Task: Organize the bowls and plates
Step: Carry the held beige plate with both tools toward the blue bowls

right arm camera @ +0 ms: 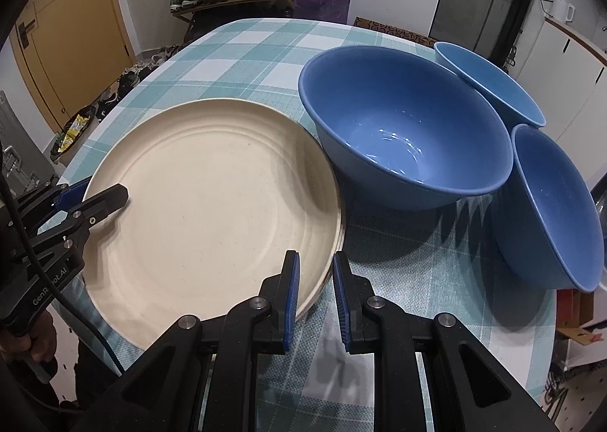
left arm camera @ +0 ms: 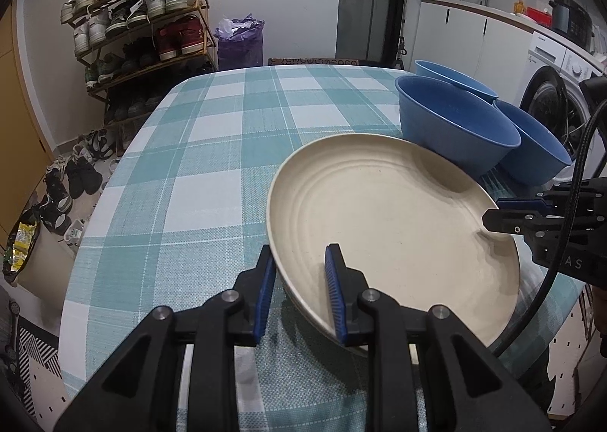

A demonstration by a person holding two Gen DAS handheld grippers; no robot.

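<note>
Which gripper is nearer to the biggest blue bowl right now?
Right. The right gripper is shut on the cream plate rim on the side next to the big blue bowl; the left gripper is shut on the plate's opposite rim, away from it.

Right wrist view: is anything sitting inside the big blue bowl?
No, the big blue bowl is empty; only its bare glossy bottom shows, beside the cream plate.

cream plate (right arm camera: 212, 204), three blue bowls (right arm camera: 409, 136), teal-and-white checked tablecloth (left arm camera: 212, 151).
</note>
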